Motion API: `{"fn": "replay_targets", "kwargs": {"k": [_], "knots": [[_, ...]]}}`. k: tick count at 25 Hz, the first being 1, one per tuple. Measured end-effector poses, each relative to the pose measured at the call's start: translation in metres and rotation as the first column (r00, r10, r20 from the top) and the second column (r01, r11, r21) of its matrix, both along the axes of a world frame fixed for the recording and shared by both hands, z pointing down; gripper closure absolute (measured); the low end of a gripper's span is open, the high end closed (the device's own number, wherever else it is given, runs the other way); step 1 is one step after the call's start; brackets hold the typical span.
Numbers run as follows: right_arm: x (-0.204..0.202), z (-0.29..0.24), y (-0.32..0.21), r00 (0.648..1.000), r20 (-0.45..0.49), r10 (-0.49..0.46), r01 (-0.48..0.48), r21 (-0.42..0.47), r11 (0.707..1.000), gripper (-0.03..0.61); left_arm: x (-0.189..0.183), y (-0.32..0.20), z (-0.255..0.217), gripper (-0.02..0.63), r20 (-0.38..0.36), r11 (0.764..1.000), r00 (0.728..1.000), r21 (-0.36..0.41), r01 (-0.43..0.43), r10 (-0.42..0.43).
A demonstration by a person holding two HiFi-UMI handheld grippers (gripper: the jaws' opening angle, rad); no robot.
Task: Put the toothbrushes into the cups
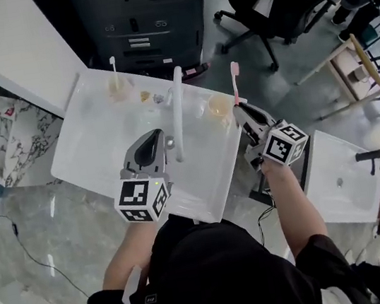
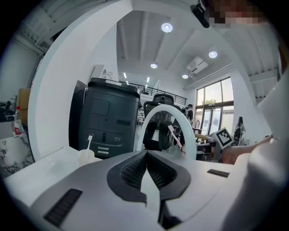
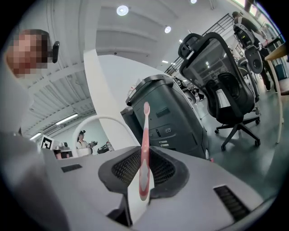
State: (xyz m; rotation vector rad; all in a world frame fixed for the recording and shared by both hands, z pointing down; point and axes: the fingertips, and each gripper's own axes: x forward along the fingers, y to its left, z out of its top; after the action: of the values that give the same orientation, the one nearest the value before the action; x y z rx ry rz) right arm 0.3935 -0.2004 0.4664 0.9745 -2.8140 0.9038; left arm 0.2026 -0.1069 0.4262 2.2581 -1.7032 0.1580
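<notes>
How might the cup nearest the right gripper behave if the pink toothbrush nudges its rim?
The cup looks small and thin-walled, so probably light and apt to tip or slide. It stands on the glossy white sink, likely slippery. The pink toothbrush, long and held upright in the right gripper, could lever it over.

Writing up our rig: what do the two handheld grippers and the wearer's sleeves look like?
Both the left gripper and right gripper have grey bodies, dark ribbed jaw pads and a white cube of black square markers. The sleeves are black and short.
</notes>
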Motion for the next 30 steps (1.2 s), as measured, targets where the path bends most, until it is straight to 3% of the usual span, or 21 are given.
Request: {"fn": "replay_targets", "kwargs": {"k": [10,22,30], "knots": [[-0.015,0.048,-0.06,0.995,-0.073,0.061,-0.064,-0.035,0.997,0.508,-0.006,-0.024,0.016,0.598,-0.027,0.999,0.999,-0.04,-0.03,0.028],[-0.015,0.081,-0.081,0.984,-0.164,0.075,-0.084,-0.048,0.995,0.508,0.013,-0.029,0.038,0.598,-0.061,0.991,0.994,-0.091,-0.097,0.092],[-0.01,0.09,-0.081,0.983,-0.165,0.078,-0.087,-0.047,0.995,0.508,0.02,-0.034,0.043,0.598,-0.069,0.988,0.992,-0.105,-0.116,0.109]]}}
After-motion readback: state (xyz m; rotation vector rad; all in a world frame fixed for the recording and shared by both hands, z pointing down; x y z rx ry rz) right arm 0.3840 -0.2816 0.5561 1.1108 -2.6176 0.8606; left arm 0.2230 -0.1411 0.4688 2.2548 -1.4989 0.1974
